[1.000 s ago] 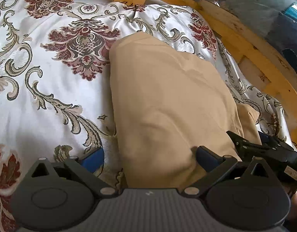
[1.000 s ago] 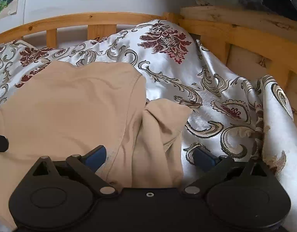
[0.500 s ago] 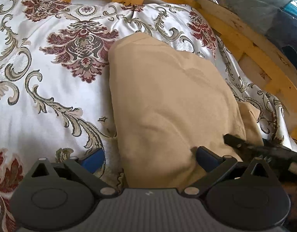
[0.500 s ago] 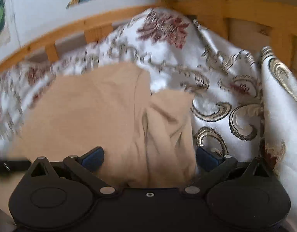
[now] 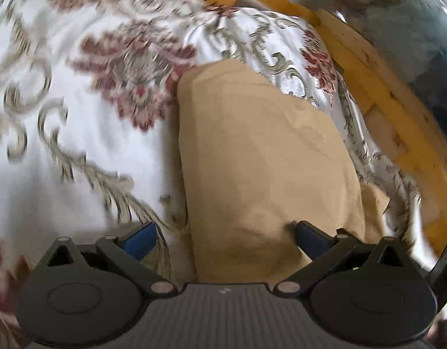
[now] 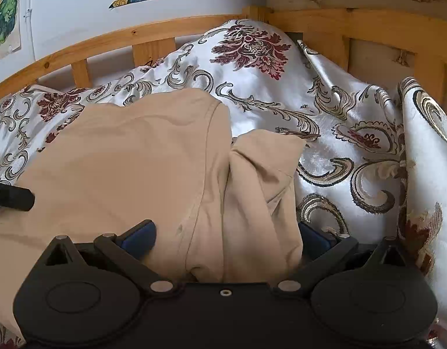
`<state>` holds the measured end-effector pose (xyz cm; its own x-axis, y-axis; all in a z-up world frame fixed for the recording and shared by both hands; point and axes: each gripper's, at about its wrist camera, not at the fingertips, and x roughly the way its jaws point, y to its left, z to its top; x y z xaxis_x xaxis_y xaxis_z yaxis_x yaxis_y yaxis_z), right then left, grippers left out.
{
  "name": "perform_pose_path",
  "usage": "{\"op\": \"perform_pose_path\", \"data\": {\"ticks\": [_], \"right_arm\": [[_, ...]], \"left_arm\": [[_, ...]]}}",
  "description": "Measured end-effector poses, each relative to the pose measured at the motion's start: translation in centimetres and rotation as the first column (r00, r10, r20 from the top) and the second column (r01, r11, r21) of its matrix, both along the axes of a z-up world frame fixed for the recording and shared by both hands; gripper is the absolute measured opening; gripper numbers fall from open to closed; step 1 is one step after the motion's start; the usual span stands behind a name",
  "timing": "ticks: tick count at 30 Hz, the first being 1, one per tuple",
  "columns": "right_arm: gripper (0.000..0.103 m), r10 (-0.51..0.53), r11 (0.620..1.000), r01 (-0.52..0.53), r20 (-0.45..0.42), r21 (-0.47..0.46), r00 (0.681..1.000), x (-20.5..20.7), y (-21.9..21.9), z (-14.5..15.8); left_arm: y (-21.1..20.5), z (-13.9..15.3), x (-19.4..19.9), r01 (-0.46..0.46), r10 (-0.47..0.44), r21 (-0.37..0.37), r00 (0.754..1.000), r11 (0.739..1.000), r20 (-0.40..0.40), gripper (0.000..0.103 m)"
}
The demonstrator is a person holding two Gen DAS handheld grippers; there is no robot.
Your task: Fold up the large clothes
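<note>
Tan garment (image 5: 261,168) lies part-folded on the patterned bedspread (image 5: 63,145), near the wooden bed frame (image 6: 165,33). Soft, light, limp cloth; likely slides on the satin. Best taken at the near hem corners. Left claw (image 5: 223,237) jaws apart, straddling the near left edge. Right claw (image 6: 223,237) jaws apart over the bunched sleeve (image 6: 261,180) (nothing pinched). Against a second ago: left view blurred and nearer the cloth; garment unmoved.
</note>
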<state>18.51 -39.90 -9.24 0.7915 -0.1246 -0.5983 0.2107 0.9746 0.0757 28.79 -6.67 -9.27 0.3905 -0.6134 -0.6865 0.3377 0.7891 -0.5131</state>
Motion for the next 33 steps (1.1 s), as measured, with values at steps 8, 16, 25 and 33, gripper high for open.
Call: {"op": "perform_pose_path", "data": {"ticks": [8, 16, 25, 33], "right_arm": [[0.102, -0.003, 1.000, 0.003, 0.025, -0.006, 1.000, -0.4, 0.2, -0.1], [0.102, 0.006, 1.000, -0.007, 0.057, 0.017, 0.998, -1.0, 0.2, -0.3], [0.102, 0.006, 1.000, -0.007, 0.059, 0.008, 0.998, -1.3, 0.5, -0.3], [0.086, 0.011, 0.999, -0.009, 0.046, -0.038, 0.999, -1.3, 1.0, -0.1]], "left_arm": [[0.0, -0.3, -0.1, 0.000, 0.000, -0.001, 1.000, 1.000, 0.022, 0.103], [0.2, -0.7, -0.1, -0.005, 0.006, -0.032, 1.000, 0.999, 0.026, 0.103], [-1.4, -0.9, 1.8, 0.113, -0.113, -0.020, 0.993, 0.993, 0.024, 0.103], [-2.2, -1.1, 3.8, 0.189, -0.189, -0.006, 0.980, 0.982, -0.055, 0.103]]}}
